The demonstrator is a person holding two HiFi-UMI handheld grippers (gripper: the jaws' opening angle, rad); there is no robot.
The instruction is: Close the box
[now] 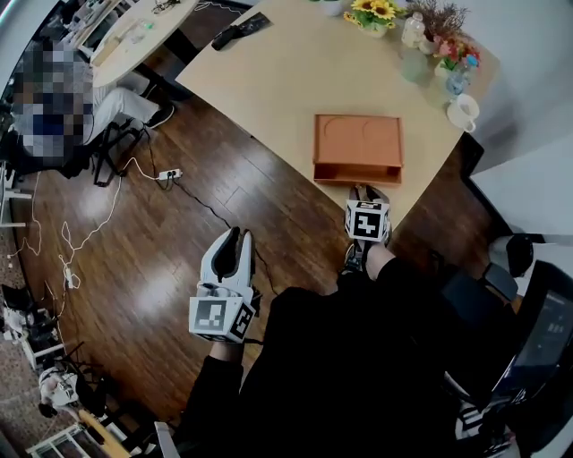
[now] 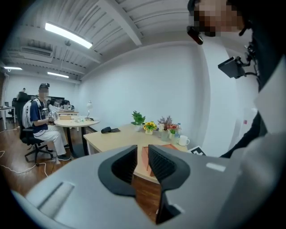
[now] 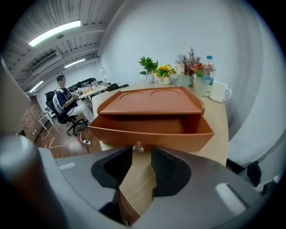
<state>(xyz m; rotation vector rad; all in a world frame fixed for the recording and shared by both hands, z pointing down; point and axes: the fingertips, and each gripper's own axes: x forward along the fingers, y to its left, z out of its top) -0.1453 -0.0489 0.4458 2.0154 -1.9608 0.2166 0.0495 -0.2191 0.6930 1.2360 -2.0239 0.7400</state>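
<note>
An orange box [image 1: 358, 141] lies on the wooden table [image 1: 286, 80] near its front edge. Its drawer [image 3: 152, 135] stands pulled out toward me, with a small clear knob [image 3: 138, 146] on its front. My right gripper [image 1: 368, 190] is right in front of the drawer, jaws open; in the right gripper view [image 3: 142, 150] the knob sits at the fingertips, close to the left finger, not pressed. My left gripper [image 1: 235, 238] hangs over the floor, well left of the table, shut with nothing in it [image 2: 142, 151].
Flower pots [image 1: 374, 13], a bottle [image 1: 457, 77] and a white mug [image 1: 464, 112] stand at the table's far right end, a black object [image 1: 240, 29] at its far left. A power strip [image 1: 168, 174] with cables lies on the floor. A person sits at a round table [image 1: 134, 36].
</note>
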